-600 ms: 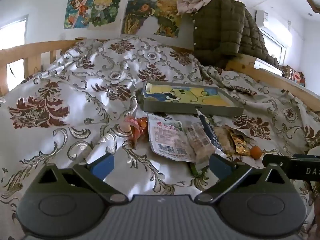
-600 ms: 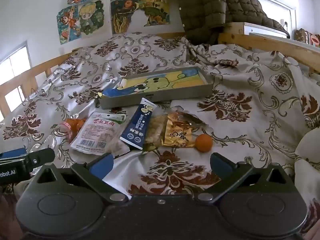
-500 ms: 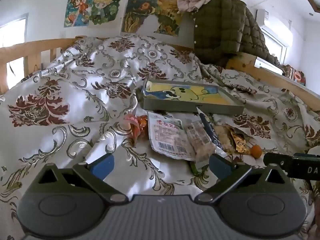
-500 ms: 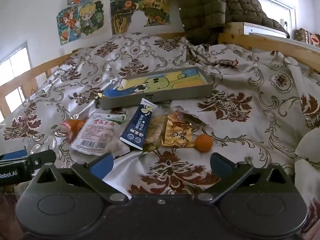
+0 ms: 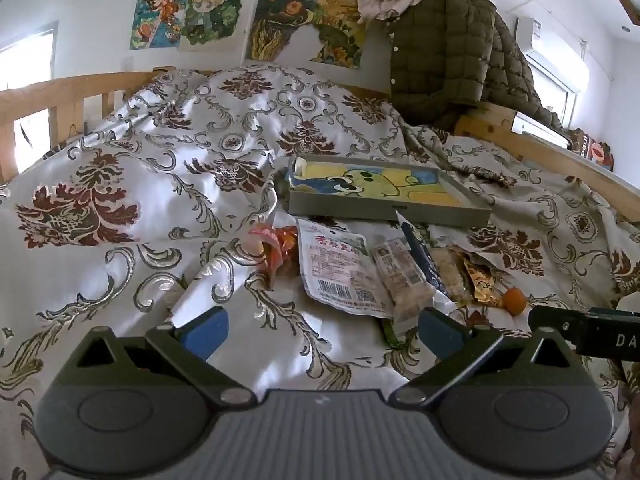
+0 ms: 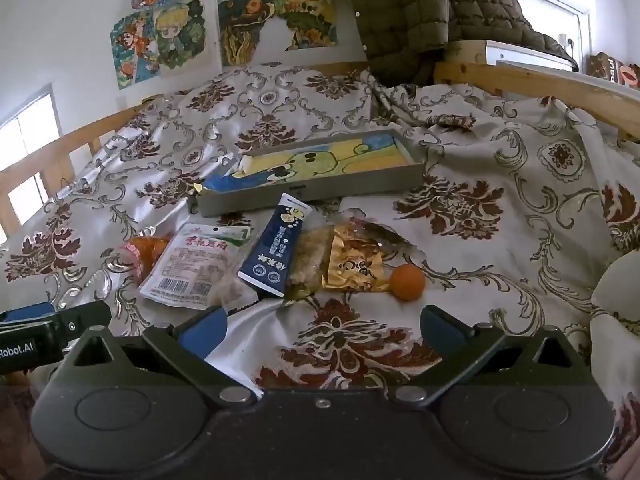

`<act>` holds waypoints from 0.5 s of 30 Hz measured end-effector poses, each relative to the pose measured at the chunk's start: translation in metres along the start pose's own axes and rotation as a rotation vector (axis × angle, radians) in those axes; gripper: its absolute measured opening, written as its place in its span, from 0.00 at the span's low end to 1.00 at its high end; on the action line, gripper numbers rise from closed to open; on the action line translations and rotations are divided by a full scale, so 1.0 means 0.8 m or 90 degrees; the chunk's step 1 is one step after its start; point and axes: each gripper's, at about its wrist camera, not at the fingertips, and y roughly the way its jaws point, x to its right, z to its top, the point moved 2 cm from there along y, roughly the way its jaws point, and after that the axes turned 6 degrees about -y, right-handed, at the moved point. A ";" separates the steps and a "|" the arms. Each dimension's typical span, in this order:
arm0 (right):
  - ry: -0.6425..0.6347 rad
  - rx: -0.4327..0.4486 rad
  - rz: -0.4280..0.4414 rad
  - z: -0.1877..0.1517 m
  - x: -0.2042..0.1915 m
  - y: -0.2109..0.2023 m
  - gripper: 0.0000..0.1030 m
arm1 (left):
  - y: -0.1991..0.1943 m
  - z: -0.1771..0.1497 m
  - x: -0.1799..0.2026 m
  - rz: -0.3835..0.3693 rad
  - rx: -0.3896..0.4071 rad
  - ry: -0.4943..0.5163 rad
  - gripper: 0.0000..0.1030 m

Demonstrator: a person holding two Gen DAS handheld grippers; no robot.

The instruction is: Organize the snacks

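Observation:
A grey tray (image 5: 384, 210) (image 6: 320, 194) with a cartoon picture inside lies on the bed. In front of it lies a row of snacks: an orange-red wrapped snack (image 5: 276, 246) (image 6: 140, 252), a white packet with red writing (image 5: 340, 268) (image 6: 192, 264), a dark blue packet (image 6: 276, 246) (image 5: 420, 254), clear packets of pale snacks (image 5: 400, 276) (image 6: 308, 260), a gold packet (image 6: 352, 266) (image 5: 480, 284) and a small orange ball (image 6: 407, 282) (image 5: 514, 300). My left gripper (image 5: 320, 330) is open and empty, short of the snacks. My right gripper (image 6: 320, 326) is open and empty, short of the ball.
The bed has a floral bedspread (image 5: 160, 200) and wooden rails (image 5: 60, 96) (image 6: 540, 84) on both sides. A dark green quilted jacket (image 5: 444, 52) hangs at the far end. Cartoon posters (image 5: 248, 16) cover the wall. A pale pillow (image 6: 616, 300) lies at the right.
Both views have crept slightly forward toward the snacks. Both grippers stay open; nothing on the bed has moved.

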 end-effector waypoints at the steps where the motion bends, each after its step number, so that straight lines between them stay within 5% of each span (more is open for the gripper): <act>1: 0.001 0.000 0.000 0.000 0.000 -0.001 0.99 | 0.000 0.000 0.000 -0.001 0.000 0.000 1.00; 15: 0.004 0.000 0.000 0.000 0.001 0.000 0.99 | -0.001 0.000 0.000 0.002 0.002 0.001 1.00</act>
